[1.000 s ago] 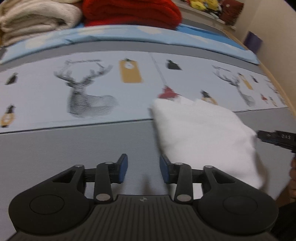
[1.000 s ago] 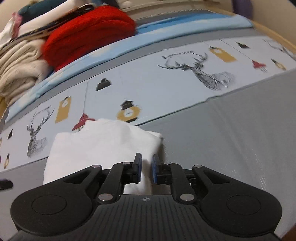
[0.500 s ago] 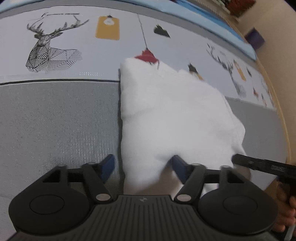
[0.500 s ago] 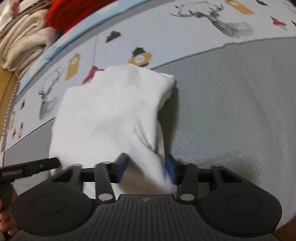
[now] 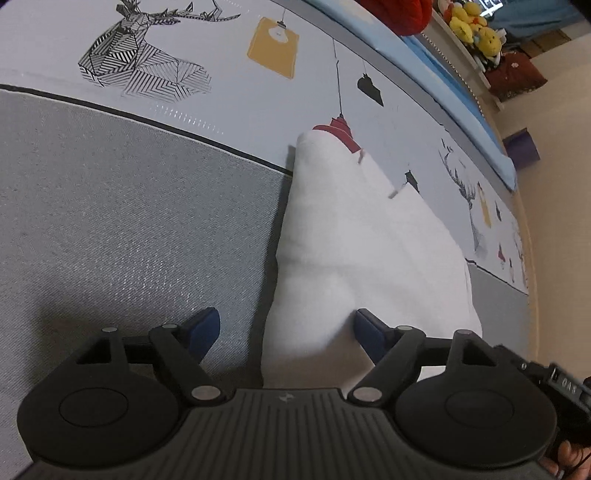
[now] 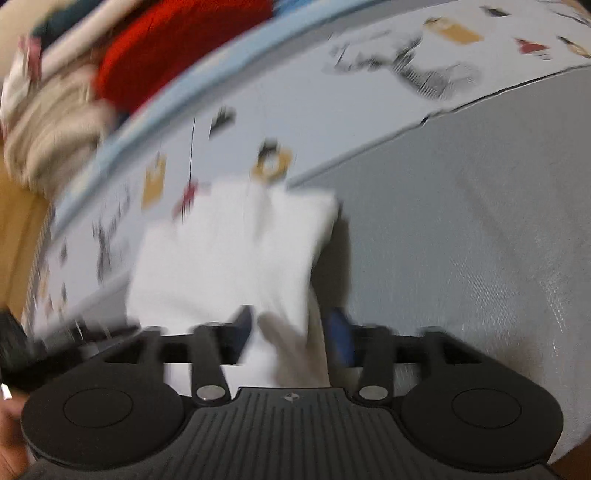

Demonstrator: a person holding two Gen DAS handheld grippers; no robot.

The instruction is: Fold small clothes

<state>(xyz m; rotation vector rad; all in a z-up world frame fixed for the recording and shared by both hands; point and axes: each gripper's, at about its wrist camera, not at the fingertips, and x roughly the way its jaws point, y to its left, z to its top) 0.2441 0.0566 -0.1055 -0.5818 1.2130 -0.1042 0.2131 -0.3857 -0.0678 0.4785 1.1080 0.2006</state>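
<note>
The blue-padded fingers [image 5: 201, 325] of the left gripper [image 5: 284, 326] stand wide apart in the left wrist view, one pad over the grey textured mat [image 5: 129, 221], the other at the near edge of the folded white cloth garment [image 5: 362, 251]. Its jaws have just been opening, and the garment's near left corner lies between them, with neither pad pressing on it. The garment lies flat, mostly on the grey mat, its far tip reaching over the pale printed sheet with deer and lantern drawings [image 5: 229, 85]. Part of the right gripper [image 5: 554, 380] shows at the right edge, beside the garment's near right corner. Far off, yellow plush toys [image 5: 469, 22] sit on a shelf.

In the blurred right wrist view, the right gripper [image 6: 290, 332] has its dark blue fingers [image 6: 338, 332] parted, having just been opening; the garment's [image 6: 229, 251] near right corner sits between them. Whether a pad touches the cloth cannot be told through the blur. Beyond the printed sheet [image 6: 332, 92], a red knitted item [image 6: 177, 48] and folded beige cloths [image 6: 51, 136] are stacked at the upper left.
</note>
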